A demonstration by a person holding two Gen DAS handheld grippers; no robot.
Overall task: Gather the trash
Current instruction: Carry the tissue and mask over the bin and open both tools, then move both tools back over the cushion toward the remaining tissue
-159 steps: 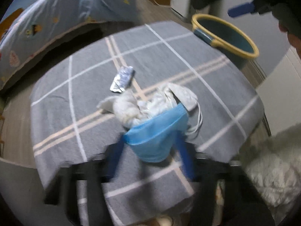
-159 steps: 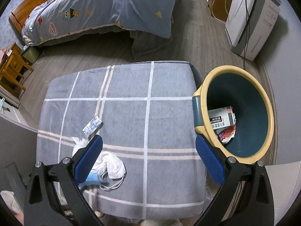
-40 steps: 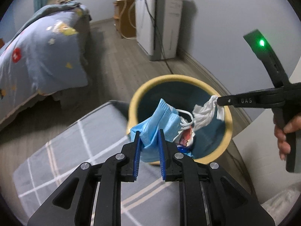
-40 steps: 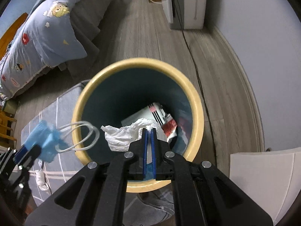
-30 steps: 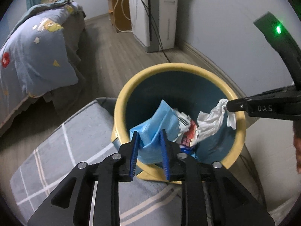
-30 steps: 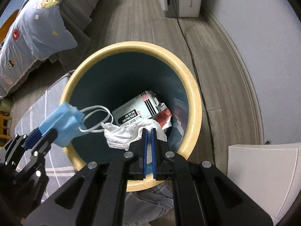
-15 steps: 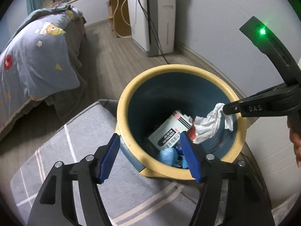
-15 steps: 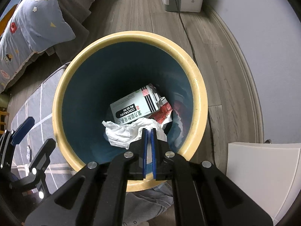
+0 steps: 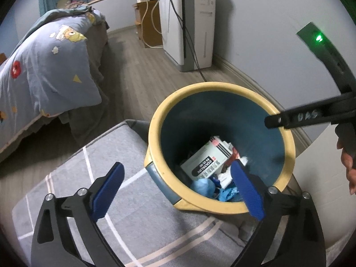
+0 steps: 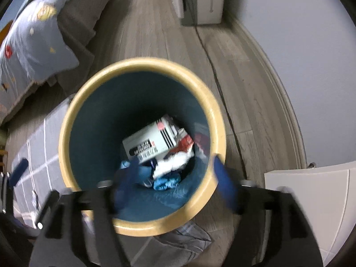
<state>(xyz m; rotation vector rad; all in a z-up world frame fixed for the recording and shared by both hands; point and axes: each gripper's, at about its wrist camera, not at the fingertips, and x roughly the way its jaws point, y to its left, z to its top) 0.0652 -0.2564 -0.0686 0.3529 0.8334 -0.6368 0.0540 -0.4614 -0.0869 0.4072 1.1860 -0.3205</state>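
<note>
A yellow-rimmed teal trash bin (image 9: 287,133) (image 10: 64,133) stands beside the grey plaid surface (image 9: 138,218). Inside lie a white box (image 9: 205,161) (image 10: 151,143), the blue face mask (image 9: 203,185) (image 10: 165,182) and the white crumpled tissue (image 10: 175,163) (image 9: 225,175). My left gripper (image 9: 178,189) is open and empty, just in front of the bin's near rim. My right gripper (image 10: 175,182) is open and empty above the bin mouth, blurred by motion. Its body shows in the left wrist view (image 9: 307,115).
A bed with a blue patterned quilt (image 9: 40,71) (image 10: 29,35) stands at the left. A white appliance with cables (image 9: 189,24) (image 10: 200,0) stands against the far wall. A white cabinet corner (image 10: 311,200) is at the right of the bin.
My left gripper opened and dropped the blue mask into the bin. Then my right gripper opened and the white tissue fell in beside the box.
</note>
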